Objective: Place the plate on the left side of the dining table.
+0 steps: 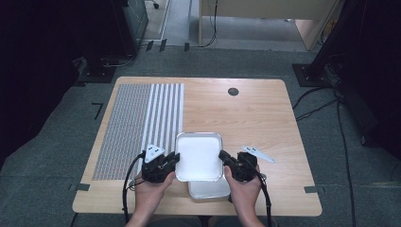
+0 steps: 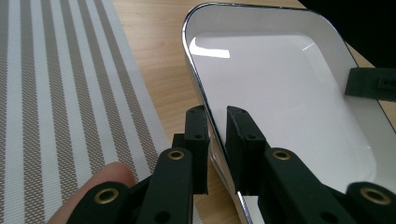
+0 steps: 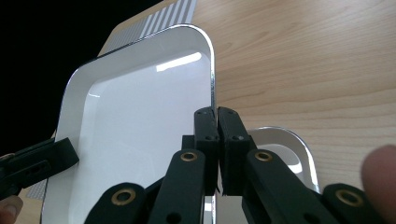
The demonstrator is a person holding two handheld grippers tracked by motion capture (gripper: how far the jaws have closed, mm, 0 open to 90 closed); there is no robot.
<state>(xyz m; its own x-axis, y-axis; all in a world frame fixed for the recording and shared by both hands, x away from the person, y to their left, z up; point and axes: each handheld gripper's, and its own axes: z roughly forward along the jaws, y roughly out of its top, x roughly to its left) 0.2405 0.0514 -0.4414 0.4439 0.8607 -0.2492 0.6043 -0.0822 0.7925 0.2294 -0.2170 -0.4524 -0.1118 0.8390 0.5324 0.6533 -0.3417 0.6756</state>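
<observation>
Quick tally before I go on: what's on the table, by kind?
White rectangular metal trays: 2, an upper tray and a lower tray
Grey-and-white striped woven placemat: 1
Grey three-cornered plate lying loose on the table: 1
Total: 4

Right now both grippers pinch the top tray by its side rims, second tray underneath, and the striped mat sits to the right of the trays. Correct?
Not quite: in the high view the striped mat lies left of the trays, not right. The rest holds: left gripper and right gripper pinch the top tray by its side rims, second tray underneath.
</observation>
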